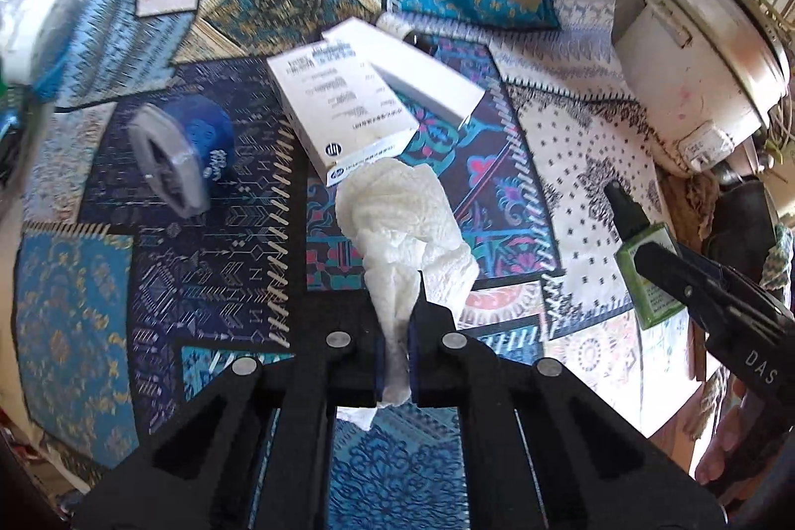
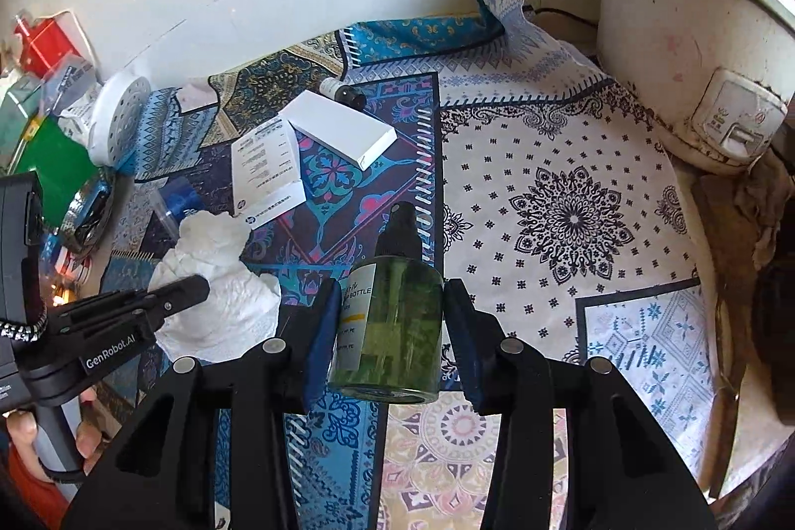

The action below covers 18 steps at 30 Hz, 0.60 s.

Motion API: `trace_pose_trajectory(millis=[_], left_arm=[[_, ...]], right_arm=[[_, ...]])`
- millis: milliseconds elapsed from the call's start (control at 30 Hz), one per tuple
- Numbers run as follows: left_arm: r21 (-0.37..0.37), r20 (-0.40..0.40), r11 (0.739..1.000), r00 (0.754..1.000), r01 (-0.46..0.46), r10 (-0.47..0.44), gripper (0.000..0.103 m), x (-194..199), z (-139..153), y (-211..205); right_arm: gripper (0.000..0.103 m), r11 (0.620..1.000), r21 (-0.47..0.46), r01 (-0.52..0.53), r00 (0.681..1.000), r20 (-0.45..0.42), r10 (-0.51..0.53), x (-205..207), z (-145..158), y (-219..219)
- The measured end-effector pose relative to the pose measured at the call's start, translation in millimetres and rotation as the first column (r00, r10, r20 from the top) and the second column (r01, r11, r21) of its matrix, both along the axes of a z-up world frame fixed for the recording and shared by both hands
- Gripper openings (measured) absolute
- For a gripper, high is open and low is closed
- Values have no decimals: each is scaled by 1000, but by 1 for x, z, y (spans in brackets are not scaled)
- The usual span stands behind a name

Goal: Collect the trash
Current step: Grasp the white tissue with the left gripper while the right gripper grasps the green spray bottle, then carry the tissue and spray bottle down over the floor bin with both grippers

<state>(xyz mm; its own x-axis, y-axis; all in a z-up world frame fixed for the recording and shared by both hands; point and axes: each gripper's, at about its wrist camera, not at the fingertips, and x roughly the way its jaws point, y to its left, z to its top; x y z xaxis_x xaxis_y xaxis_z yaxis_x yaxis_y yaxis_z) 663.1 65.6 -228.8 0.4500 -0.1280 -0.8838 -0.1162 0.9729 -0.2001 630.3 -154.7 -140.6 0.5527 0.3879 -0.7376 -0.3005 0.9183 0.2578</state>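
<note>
**Mia:** What does the left gripper [image 1: 395, 346] have?

**Ben:** A crumpled white paper towel [image 1: 407, 227]. The tongs are pinched tight on its tail, and the puffy part sticks out past the tips, toward 12 o'clock.

**Mia:** And the right gripper [image 2: 390, 331]?

**Ben:** It squeezes a green spray bottle [image 2: 390, 311] — one blue pad on each side. The black spray top points to 12 o'clock.

**Mia:** What is under them?

**Ben:** A patchwork cloth [image 2: 571, 192] with lots of patterns. Two white boxes [image 1: 343, 108] lie on it, just past the towel, and one leans across the other.

**Mia:** Anything else?

**Ben:** A blue tape dispenser [image 1: 184, 152] at 10 o'clock in the left view — and an old white rice cooker [image 2: 695, 48] at 2 o'clock in the right view.
</note>
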Motion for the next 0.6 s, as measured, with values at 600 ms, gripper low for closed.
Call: trace_pose_trajectory(millis=[600], left_arm=[[66,182,996,982,-53,41,5,-129,81,-26]], right_arm=[[39,994,20,-105,986,134,102,-104,30,-11]])
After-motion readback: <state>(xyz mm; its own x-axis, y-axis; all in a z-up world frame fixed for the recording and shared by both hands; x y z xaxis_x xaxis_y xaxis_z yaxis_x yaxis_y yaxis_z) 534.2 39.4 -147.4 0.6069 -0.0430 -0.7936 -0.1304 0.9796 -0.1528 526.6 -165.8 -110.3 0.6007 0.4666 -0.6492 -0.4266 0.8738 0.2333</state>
